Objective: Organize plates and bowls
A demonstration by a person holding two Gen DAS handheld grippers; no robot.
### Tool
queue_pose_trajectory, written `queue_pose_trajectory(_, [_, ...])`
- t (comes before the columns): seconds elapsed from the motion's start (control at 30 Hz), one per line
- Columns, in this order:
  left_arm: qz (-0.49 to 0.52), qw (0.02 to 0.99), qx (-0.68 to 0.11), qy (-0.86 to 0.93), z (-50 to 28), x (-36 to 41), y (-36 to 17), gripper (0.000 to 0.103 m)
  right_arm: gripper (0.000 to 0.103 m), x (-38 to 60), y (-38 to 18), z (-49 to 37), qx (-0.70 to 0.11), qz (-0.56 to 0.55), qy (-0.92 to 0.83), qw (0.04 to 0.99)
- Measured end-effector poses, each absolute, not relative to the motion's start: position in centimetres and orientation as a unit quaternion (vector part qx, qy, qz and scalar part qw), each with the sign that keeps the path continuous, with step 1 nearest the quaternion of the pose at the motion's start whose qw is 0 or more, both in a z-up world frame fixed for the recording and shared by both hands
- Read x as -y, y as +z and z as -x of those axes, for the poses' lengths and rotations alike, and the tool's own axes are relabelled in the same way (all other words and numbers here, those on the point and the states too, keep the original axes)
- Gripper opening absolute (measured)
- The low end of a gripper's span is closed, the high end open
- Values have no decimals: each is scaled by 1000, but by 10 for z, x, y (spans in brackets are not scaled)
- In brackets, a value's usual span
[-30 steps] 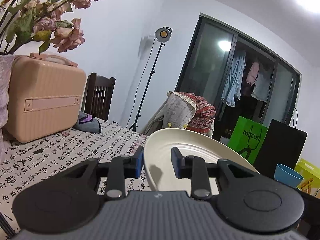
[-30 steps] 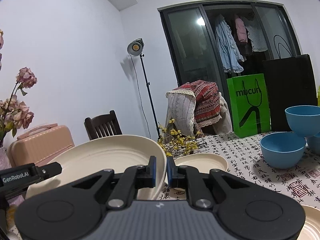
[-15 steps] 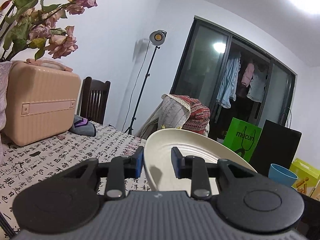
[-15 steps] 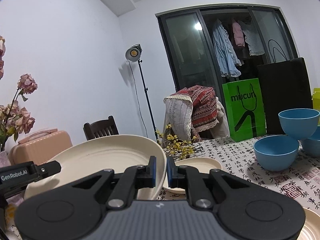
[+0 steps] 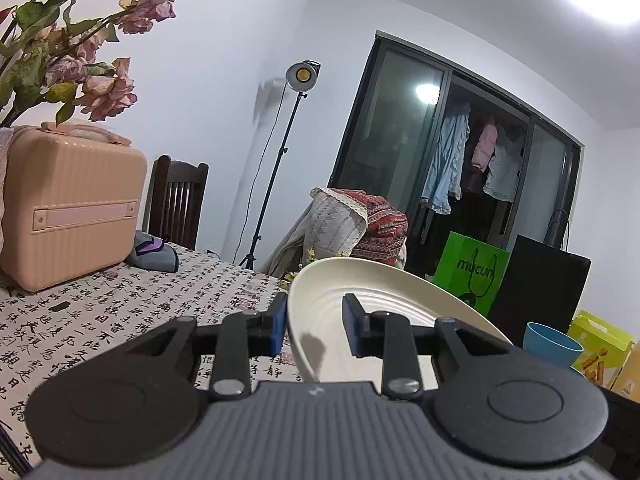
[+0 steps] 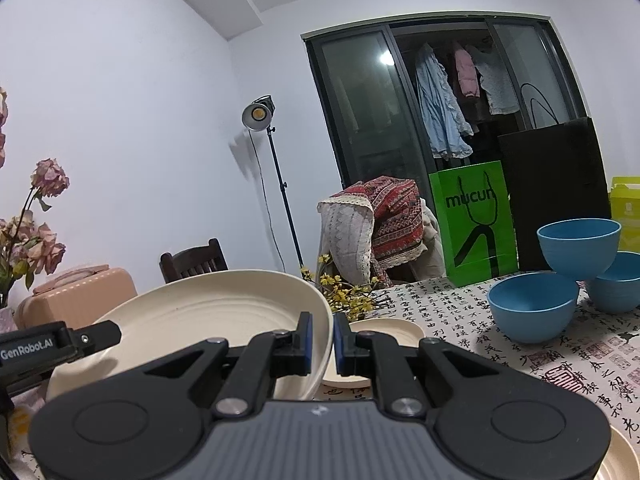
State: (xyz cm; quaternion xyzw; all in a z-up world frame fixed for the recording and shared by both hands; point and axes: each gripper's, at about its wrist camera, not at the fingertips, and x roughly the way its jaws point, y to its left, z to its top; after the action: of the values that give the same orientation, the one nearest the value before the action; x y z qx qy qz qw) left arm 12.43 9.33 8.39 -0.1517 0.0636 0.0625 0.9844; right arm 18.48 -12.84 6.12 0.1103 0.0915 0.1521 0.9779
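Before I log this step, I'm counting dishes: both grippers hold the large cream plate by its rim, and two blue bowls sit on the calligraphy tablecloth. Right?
Not quite. The right wrist view shows three blue bowls, one stacked on the other two, not two. The rest holds: the left gripper and right gripper both hold the large cream plate by its rim, above the calligraphy tablecloth.
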Motion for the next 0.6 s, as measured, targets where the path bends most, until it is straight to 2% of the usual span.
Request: queue_pose_trajectory(0.6, [144, 986, -63, 49, -120, -72, 83, 29, 12, 154, 57, -171, -87, -122, 143, 978])
